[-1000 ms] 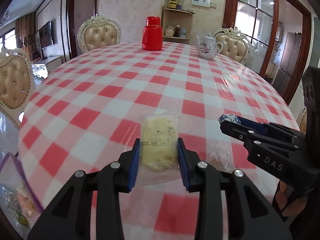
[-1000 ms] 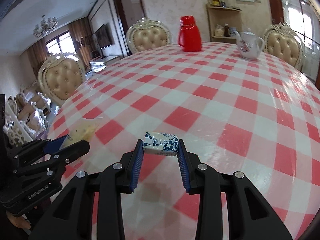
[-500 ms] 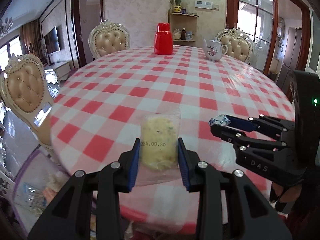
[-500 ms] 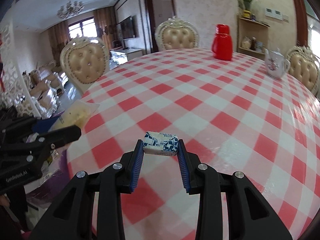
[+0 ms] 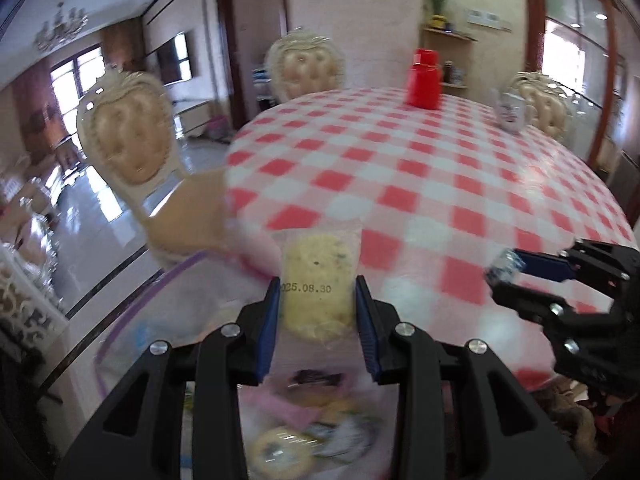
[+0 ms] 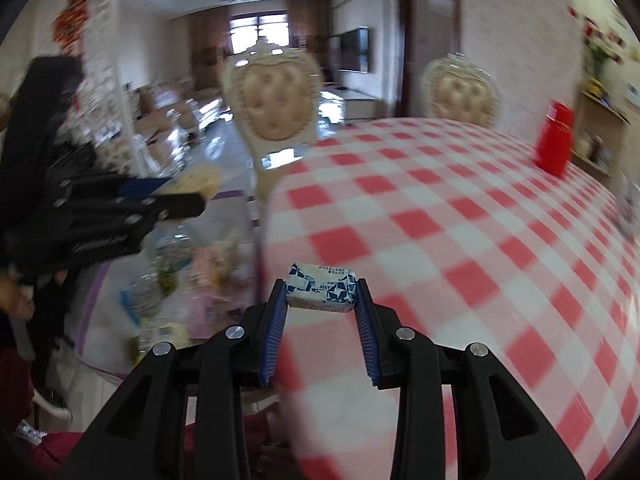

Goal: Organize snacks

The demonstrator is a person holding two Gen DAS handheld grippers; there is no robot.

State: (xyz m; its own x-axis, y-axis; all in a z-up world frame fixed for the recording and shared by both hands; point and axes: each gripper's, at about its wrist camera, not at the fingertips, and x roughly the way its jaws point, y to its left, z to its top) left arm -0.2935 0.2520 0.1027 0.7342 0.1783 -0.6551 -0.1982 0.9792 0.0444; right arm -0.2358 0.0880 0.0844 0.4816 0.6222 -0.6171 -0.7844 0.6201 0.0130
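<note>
Jaws: both sets clamped tight, left gripper point(image 5: 316, 312) on the clear-wrapped yellow cookie point(image 5: 317, 286), right gripper point(image 6: 320, 308) on the blue-white candy bar point(image 6: 322, 288).
Change: 1 second ago both hung over the checked table point(image 5: 460, 184); now they're past its edge.
Below: purple-rimmed bin point(image 5: 120, 322) holding other snacks.
Meaning: looks like drop-off is next.
</note>
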